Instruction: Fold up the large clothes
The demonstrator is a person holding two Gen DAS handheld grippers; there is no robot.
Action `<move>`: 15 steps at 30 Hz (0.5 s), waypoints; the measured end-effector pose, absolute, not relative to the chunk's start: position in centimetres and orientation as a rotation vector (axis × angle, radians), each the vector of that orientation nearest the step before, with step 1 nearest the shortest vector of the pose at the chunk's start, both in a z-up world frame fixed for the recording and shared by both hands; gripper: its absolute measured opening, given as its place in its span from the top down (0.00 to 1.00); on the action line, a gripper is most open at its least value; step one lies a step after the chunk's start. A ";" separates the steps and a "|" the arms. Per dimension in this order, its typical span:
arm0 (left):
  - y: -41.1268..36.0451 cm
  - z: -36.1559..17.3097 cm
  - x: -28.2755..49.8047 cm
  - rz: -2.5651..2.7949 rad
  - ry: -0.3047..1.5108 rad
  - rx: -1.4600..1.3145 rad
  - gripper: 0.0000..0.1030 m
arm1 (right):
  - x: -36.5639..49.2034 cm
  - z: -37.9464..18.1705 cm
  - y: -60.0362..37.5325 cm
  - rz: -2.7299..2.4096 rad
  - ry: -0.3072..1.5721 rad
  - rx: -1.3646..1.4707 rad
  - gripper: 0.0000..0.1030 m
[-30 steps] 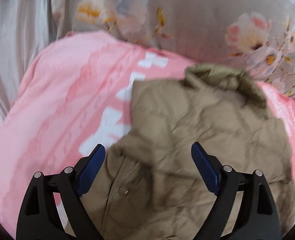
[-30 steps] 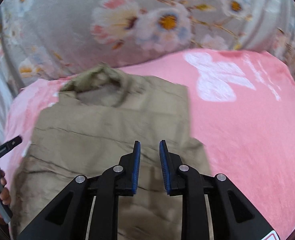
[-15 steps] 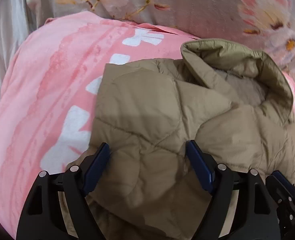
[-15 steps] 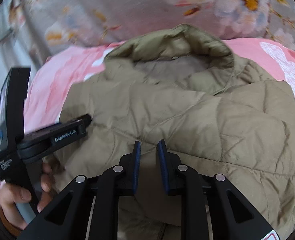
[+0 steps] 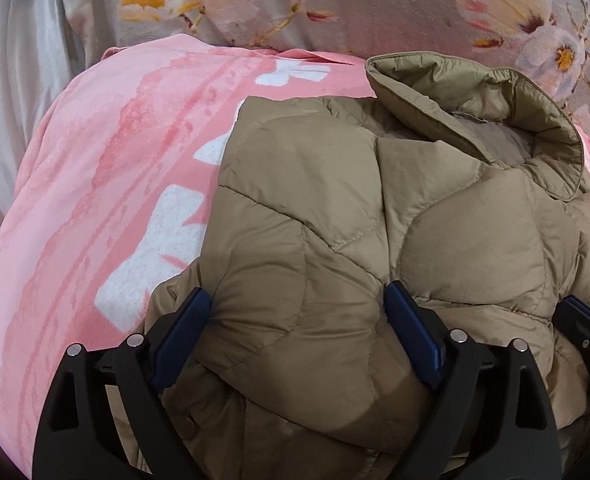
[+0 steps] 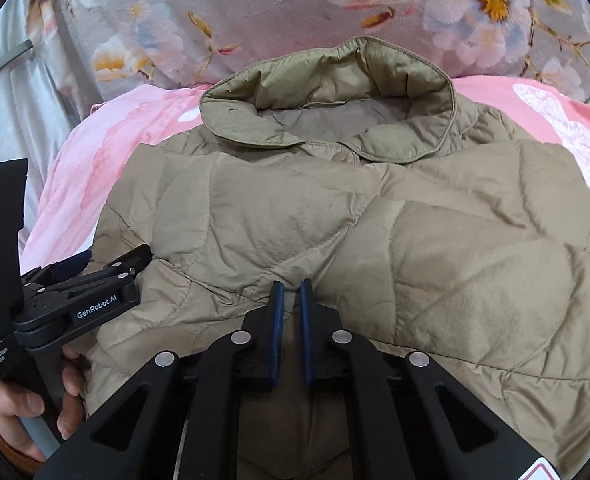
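Folding quilted jacket (image 6: 375, 216) on pink blanket (image 5: 95, 200).
Collar is pointed away; left claw (image 5: 299, 320) is spread over padding, right claw (image 6: 291, 308) clenched on a fold.

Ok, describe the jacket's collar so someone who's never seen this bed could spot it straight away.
Start at the pink blanket spread over the bed, in front of the grey floral fabric. A tan quilted puffer jacket lies on it. The collar is at its far end, a smooth, unquilted band standing up in an open ring, unlike the flat stitched panels below.
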State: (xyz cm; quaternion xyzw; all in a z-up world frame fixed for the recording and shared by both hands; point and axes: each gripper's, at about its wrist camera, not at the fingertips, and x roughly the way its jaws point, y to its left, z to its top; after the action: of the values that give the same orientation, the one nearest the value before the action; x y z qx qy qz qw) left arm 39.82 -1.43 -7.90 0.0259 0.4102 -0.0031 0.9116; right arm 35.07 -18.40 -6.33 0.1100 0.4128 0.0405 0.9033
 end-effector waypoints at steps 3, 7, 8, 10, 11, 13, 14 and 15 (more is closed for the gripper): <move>-1.6 -8.0 39.8 0.002 0.839 0.064 0.15 | 35.2 -6.9 -18.7 0.089 0.850 0.250 0.96; -1.8 -8.0 39.8 0.012 0.835 0.080 0.14 | 35.2 -7.1 -18.6 0.087 0.846 0.250 0.96; -1.8 -8.1 39.8 0.014 0.834 0.082 0.14 | 35.2 -7.1 -18.6 0.087 0.845 0.251 0.96; -2.0 -8.1 39.8 0.019 0.832 0.089 0.14 | 35.2 -7.2 -18.6 0.088 0.845 0.254 0.96; -2.0 -8.1 39.8 0.022 0.831 0.093 0.14 | 35.2 -7.2 -18.6 0.088 0.845 0.254 0.96; -2.2 -8.1 39.8 0.026 0.829 0.102 0.14 | 35.2 -7.3 -18.6 0.085 0.845 0.251 0.96; -2.2 -8.1 39.8 0.028 0.829 0.104 0.14 | 35.3 -7.3 -18.5 0.083 0.845 0.248 0.96; -2.3 -8.1 39.8 0.031 0.828 0.107 0.14 | 35.3 -7.3 -18.5 0.080 0.846 0.244 0.96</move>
State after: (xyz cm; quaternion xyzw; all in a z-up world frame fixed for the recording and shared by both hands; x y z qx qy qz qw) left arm 39.81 -2.26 -8.10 0.0522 0.4021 0.0149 0.9140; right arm 35.31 -18.47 -7.30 0.1183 0.4091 0.0387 0.9039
